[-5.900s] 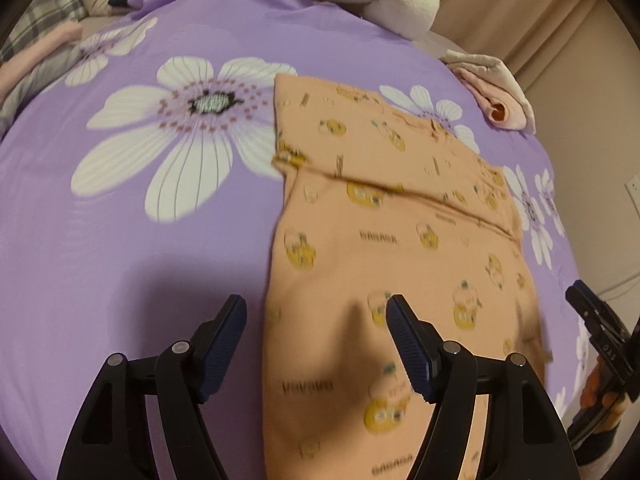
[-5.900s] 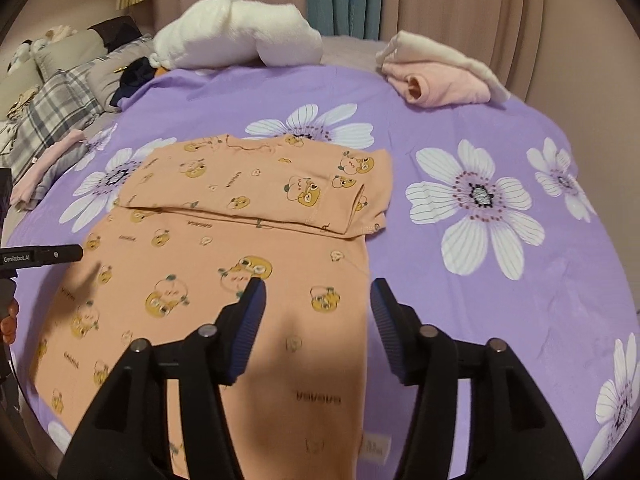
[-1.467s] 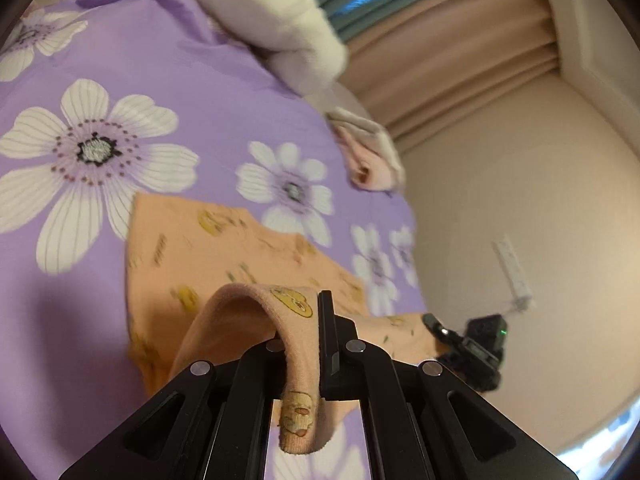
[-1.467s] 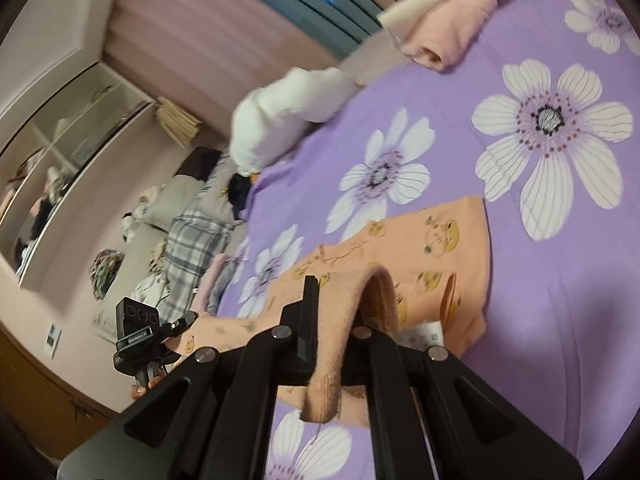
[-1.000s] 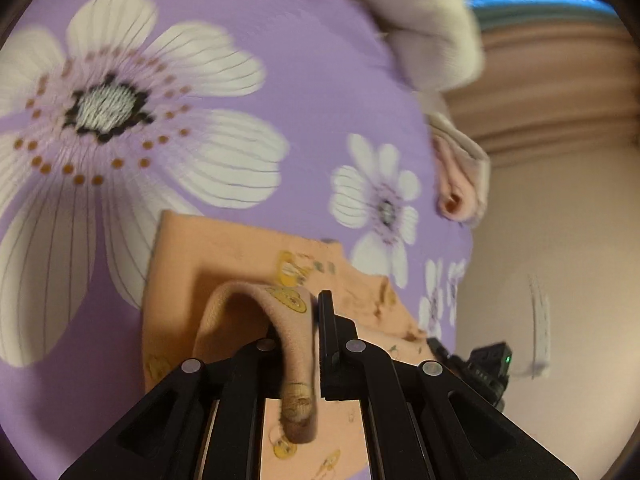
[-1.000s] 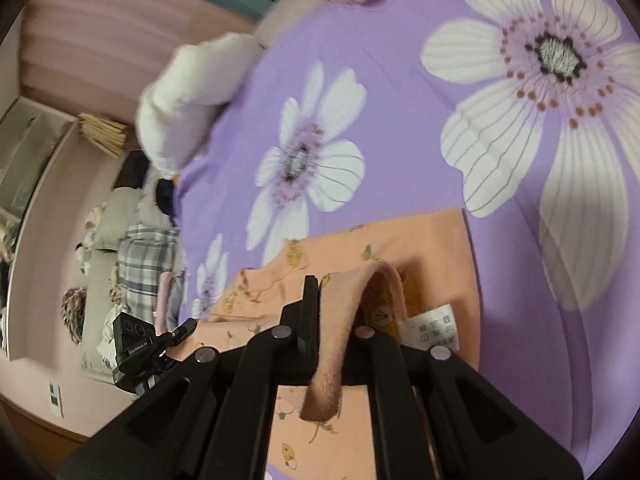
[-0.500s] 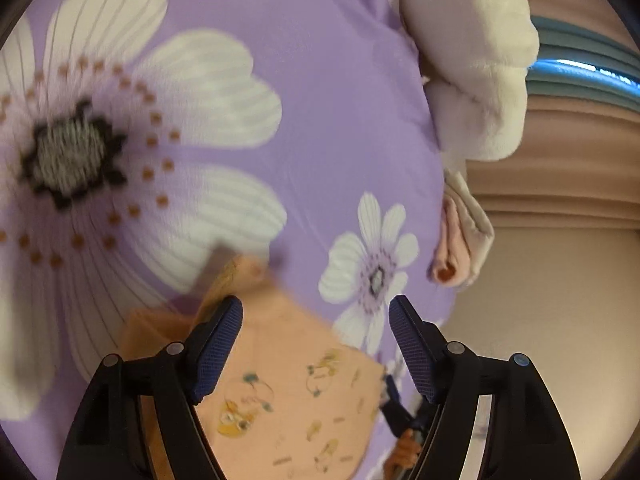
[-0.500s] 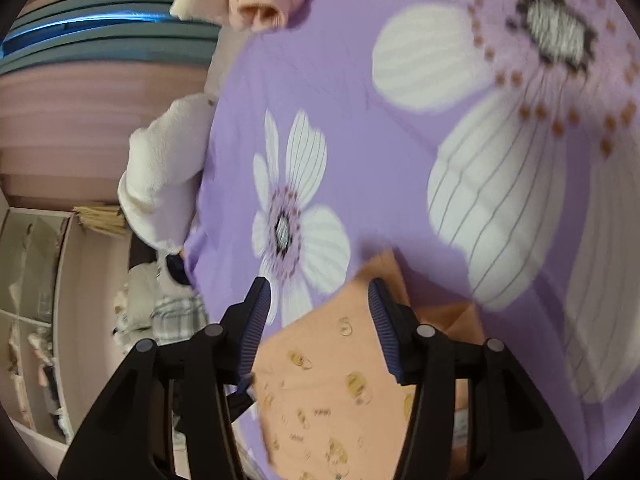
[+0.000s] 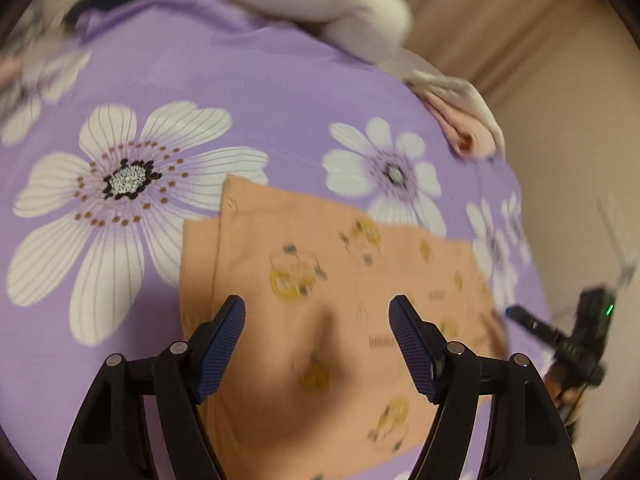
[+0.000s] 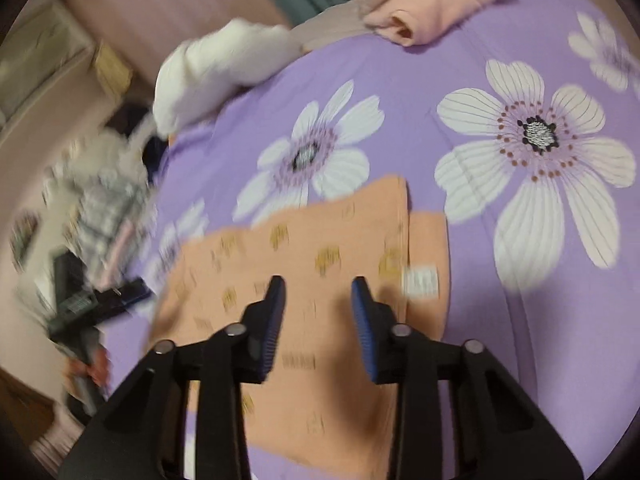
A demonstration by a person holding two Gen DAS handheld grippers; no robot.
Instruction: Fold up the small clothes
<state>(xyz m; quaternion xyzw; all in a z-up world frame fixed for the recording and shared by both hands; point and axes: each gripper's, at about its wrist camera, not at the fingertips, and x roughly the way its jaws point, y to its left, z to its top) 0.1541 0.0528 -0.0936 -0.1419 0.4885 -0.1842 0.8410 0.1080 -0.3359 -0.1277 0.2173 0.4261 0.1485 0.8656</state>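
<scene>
Lying folded on the purple flowered bedspread (image 9: 280, 92), the orange garment (image 9: 320, 320) sits toward its near edge. Both the left gripper (image 9: 317, 338) and right gripper (image 10: 319, 312) hover above it, jaws having just closed somewhat, spread and empty. Next fold needs matched, even corner grips.

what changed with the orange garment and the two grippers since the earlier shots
Both grippers let go: the left gripper and right gripper, earlier pinching the hem, now stand open and empty, the right's jaws just narrowing. The orange garment was folded in half. The pink clothes and white bundle stayed.
</scene>
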